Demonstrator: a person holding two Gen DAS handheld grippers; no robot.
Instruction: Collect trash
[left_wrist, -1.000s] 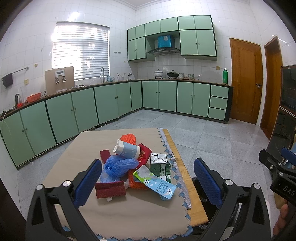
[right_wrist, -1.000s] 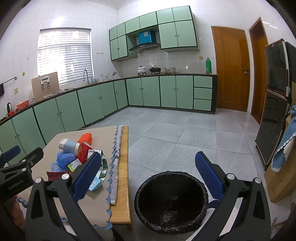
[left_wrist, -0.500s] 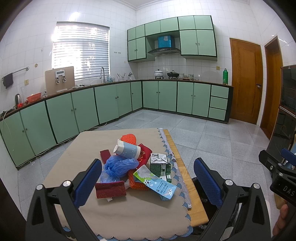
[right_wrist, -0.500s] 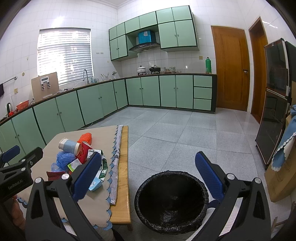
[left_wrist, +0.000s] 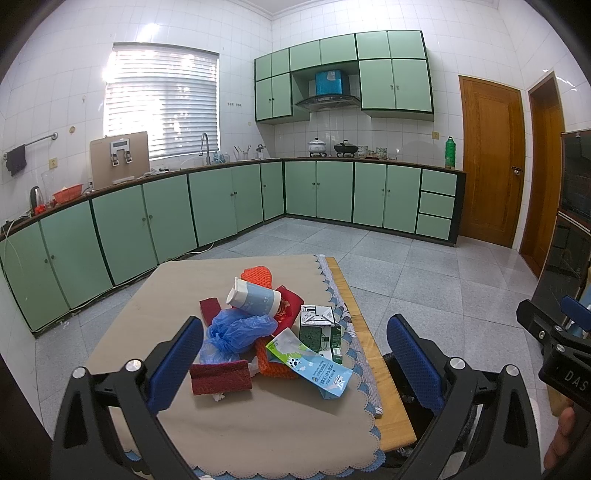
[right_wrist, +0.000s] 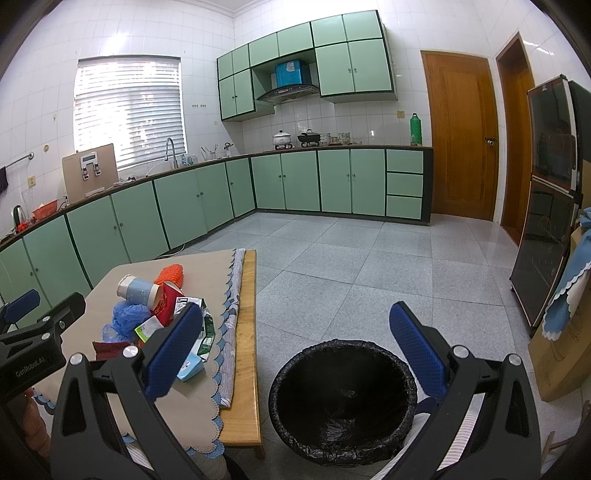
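A pile of trash lies on a low table (left_wrist: 258, 424): a blue paper cup (left_wrist: 255, 300) on its side, a crumpled blue plastic bag (left_wrist: 236, 332), a dark red sponge (left_wrist: 220, 376), a green carton (left_wrist: 317, 328), a flat milk pouch (left_wrist: 310, 365) and an orange mesh piece (left_wrist: 256, 275). My left gripper (left_wrist: 295, 365) is open and empty, above the table's near side. My right gripper (right_wrist: 295, 354) is open and empty, above a bin (right_wrist: 343, 398) lined with a black bag, on the floor right of the table. The pile also shows in the right wrist view (right_wrist: 155, 314).
The table (right_wrist: 240, 406) has a beige cloth with a scalloped blue edge. Green cabinets (left_wrist: 221, 210) run along the far walls. A dark glass-door cabinet (right_wrist: 546, 221) and a cardboard box (right_wrist: 565, 354) stand at the right. Tiled floor (right_wrist: 369, 258) lies beyond the bin.
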